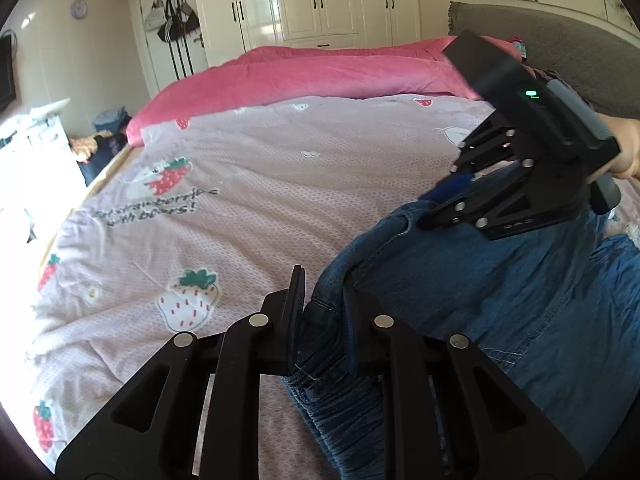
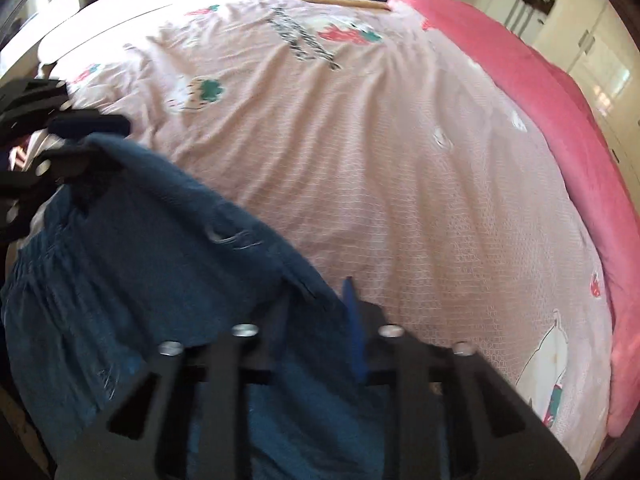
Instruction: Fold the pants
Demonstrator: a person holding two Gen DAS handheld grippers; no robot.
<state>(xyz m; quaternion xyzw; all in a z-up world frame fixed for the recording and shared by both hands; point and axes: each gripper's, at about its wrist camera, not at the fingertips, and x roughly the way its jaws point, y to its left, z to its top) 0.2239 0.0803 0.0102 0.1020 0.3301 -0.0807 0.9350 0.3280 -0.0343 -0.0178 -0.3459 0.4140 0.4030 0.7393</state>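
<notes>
Blue denim pants (image 1: 500,300) lie bunched on the bed at the right of the left wrist view. My left gripper (image 1: 322,312) is shut on the gathered elastic waistband, with cloth pinched between its fingers. Farther along the same edge, my right gripper (image 1: 448,192) points down and is shut on the denim, held by a person's hand (image 1: 624,148). In the blurred right wrist view the pants (image 2: 140,240) fill the lower left. The right gripper (image 2: 316,312) clamps the denim edge there. The left gripper (image 2: 68,148) shows at the far left, on the cloth.
A pale pink quilt with strawberry prints (image 1: 260,200) covers the bed. A bright pink blanket (image 1: 320,76) lies bunched along its far side. Beyond stand white wardrobes (image 1: 320,0) and a grey headboard (image 1: 560,52). Clutter sits by the bed's left edge (image 1: 100,148).
</notes>
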